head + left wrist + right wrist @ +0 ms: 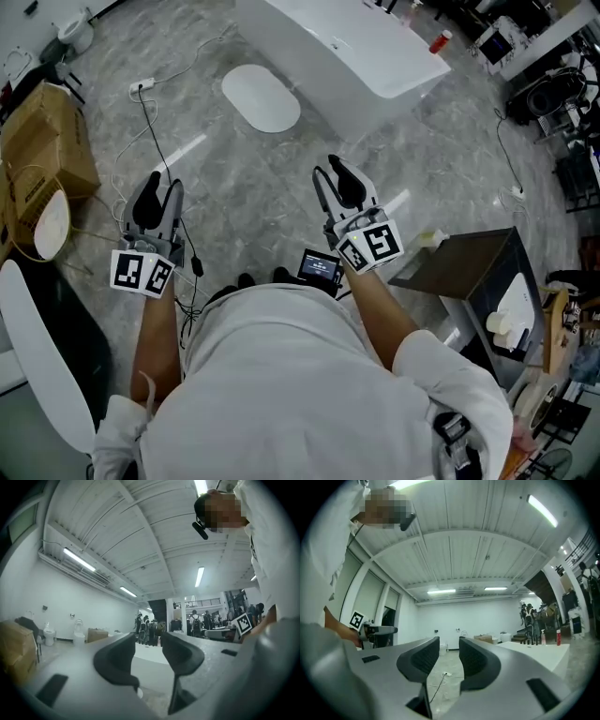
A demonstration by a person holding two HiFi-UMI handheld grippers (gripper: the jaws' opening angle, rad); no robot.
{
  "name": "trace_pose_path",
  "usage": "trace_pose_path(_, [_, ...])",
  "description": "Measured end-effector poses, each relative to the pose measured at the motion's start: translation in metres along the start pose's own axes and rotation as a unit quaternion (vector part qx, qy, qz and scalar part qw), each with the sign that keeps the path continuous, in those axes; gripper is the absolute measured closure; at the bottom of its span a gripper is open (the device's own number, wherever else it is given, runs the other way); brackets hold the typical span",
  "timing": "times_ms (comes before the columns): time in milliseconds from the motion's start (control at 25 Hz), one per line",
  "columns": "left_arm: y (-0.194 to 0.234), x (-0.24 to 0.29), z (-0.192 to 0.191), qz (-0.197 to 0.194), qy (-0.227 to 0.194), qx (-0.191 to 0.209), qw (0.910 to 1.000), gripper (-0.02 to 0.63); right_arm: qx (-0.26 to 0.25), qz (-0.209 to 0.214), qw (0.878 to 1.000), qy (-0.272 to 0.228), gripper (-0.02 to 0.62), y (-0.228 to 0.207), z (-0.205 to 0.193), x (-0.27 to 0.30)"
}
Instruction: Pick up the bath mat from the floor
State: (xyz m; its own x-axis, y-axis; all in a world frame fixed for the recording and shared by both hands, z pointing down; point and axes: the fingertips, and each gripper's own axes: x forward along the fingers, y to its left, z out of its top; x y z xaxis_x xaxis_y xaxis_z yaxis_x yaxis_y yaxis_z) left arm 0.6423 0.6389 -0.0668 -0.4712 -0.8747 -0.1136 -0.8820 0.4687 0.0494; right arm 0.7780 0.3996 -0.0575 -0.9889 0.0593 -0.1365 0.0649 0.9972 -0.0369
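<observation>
The bath mat (261, 97) is a white oval lying flat on the grey marble floor, just left of the white bathtub (347, 52). It shows in the head view only. My left gripper (157, 190) is held level above the floor, well short of the mat and to its left. Its jaws stand apart with nothing between them (149, 657). My right gripper (334, 174) hovers nearer the mat, below and right of it, also open and empty (449, 660). Both gripper views look out level across the room.
A cardboard box (45, 150) stands at the left, with a power strip and cable (141, 87) trailing across the floor. A dark cabinet (469, 267) is at the right. A red bottle (441, 41) stands on the tub rim. Several people stand in the far background (150, 629).
</observation>
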Motion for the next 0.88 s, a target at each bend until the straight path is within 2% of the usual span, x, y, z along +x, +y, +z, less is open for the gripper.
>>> trace_pose_path(120, [-0.003, 0.0, 0.0, 0.002, 0.001, 0.0, 1.0, 0.433, 0.005, -0.01, 1.0, -0.009, 0.447, -0.007, 0.002, -0.004])
trace_pose_path(320, [-0.011, 0.004, 0.002, 0.004, -0.017, -0.035, 0.9992, 0.434, 0.007, -0.015, 1.0, -0.013, 0.448, -0.023, -0.004, -0.012])
trace_pose_path(520, [-0.019, 0.008, 0.003, 0.016, -0.01, -0.017, 0.9997, 0.434, -0.017, -0.012, 1.0, -0.019, 0.448, -0.038, 0.0, -0.02])
trace_pose_path(720, [-0.028, 0.008, 0.006, 0.026, -0.012, -0.032, 0.9991, 0.434, -0.005, 0.011, 1.0, -0.019, 0.448, -0.04, -0.005, -0.02])
trace_pose_path(880, [-0.038, 0.006, 0.015, 0.031, -0.014, -0.017, 0.9993, 0.434, 0.012, 0.019, 1.0, -0.016, 0.453, -0.042, -0.013, -0.024])
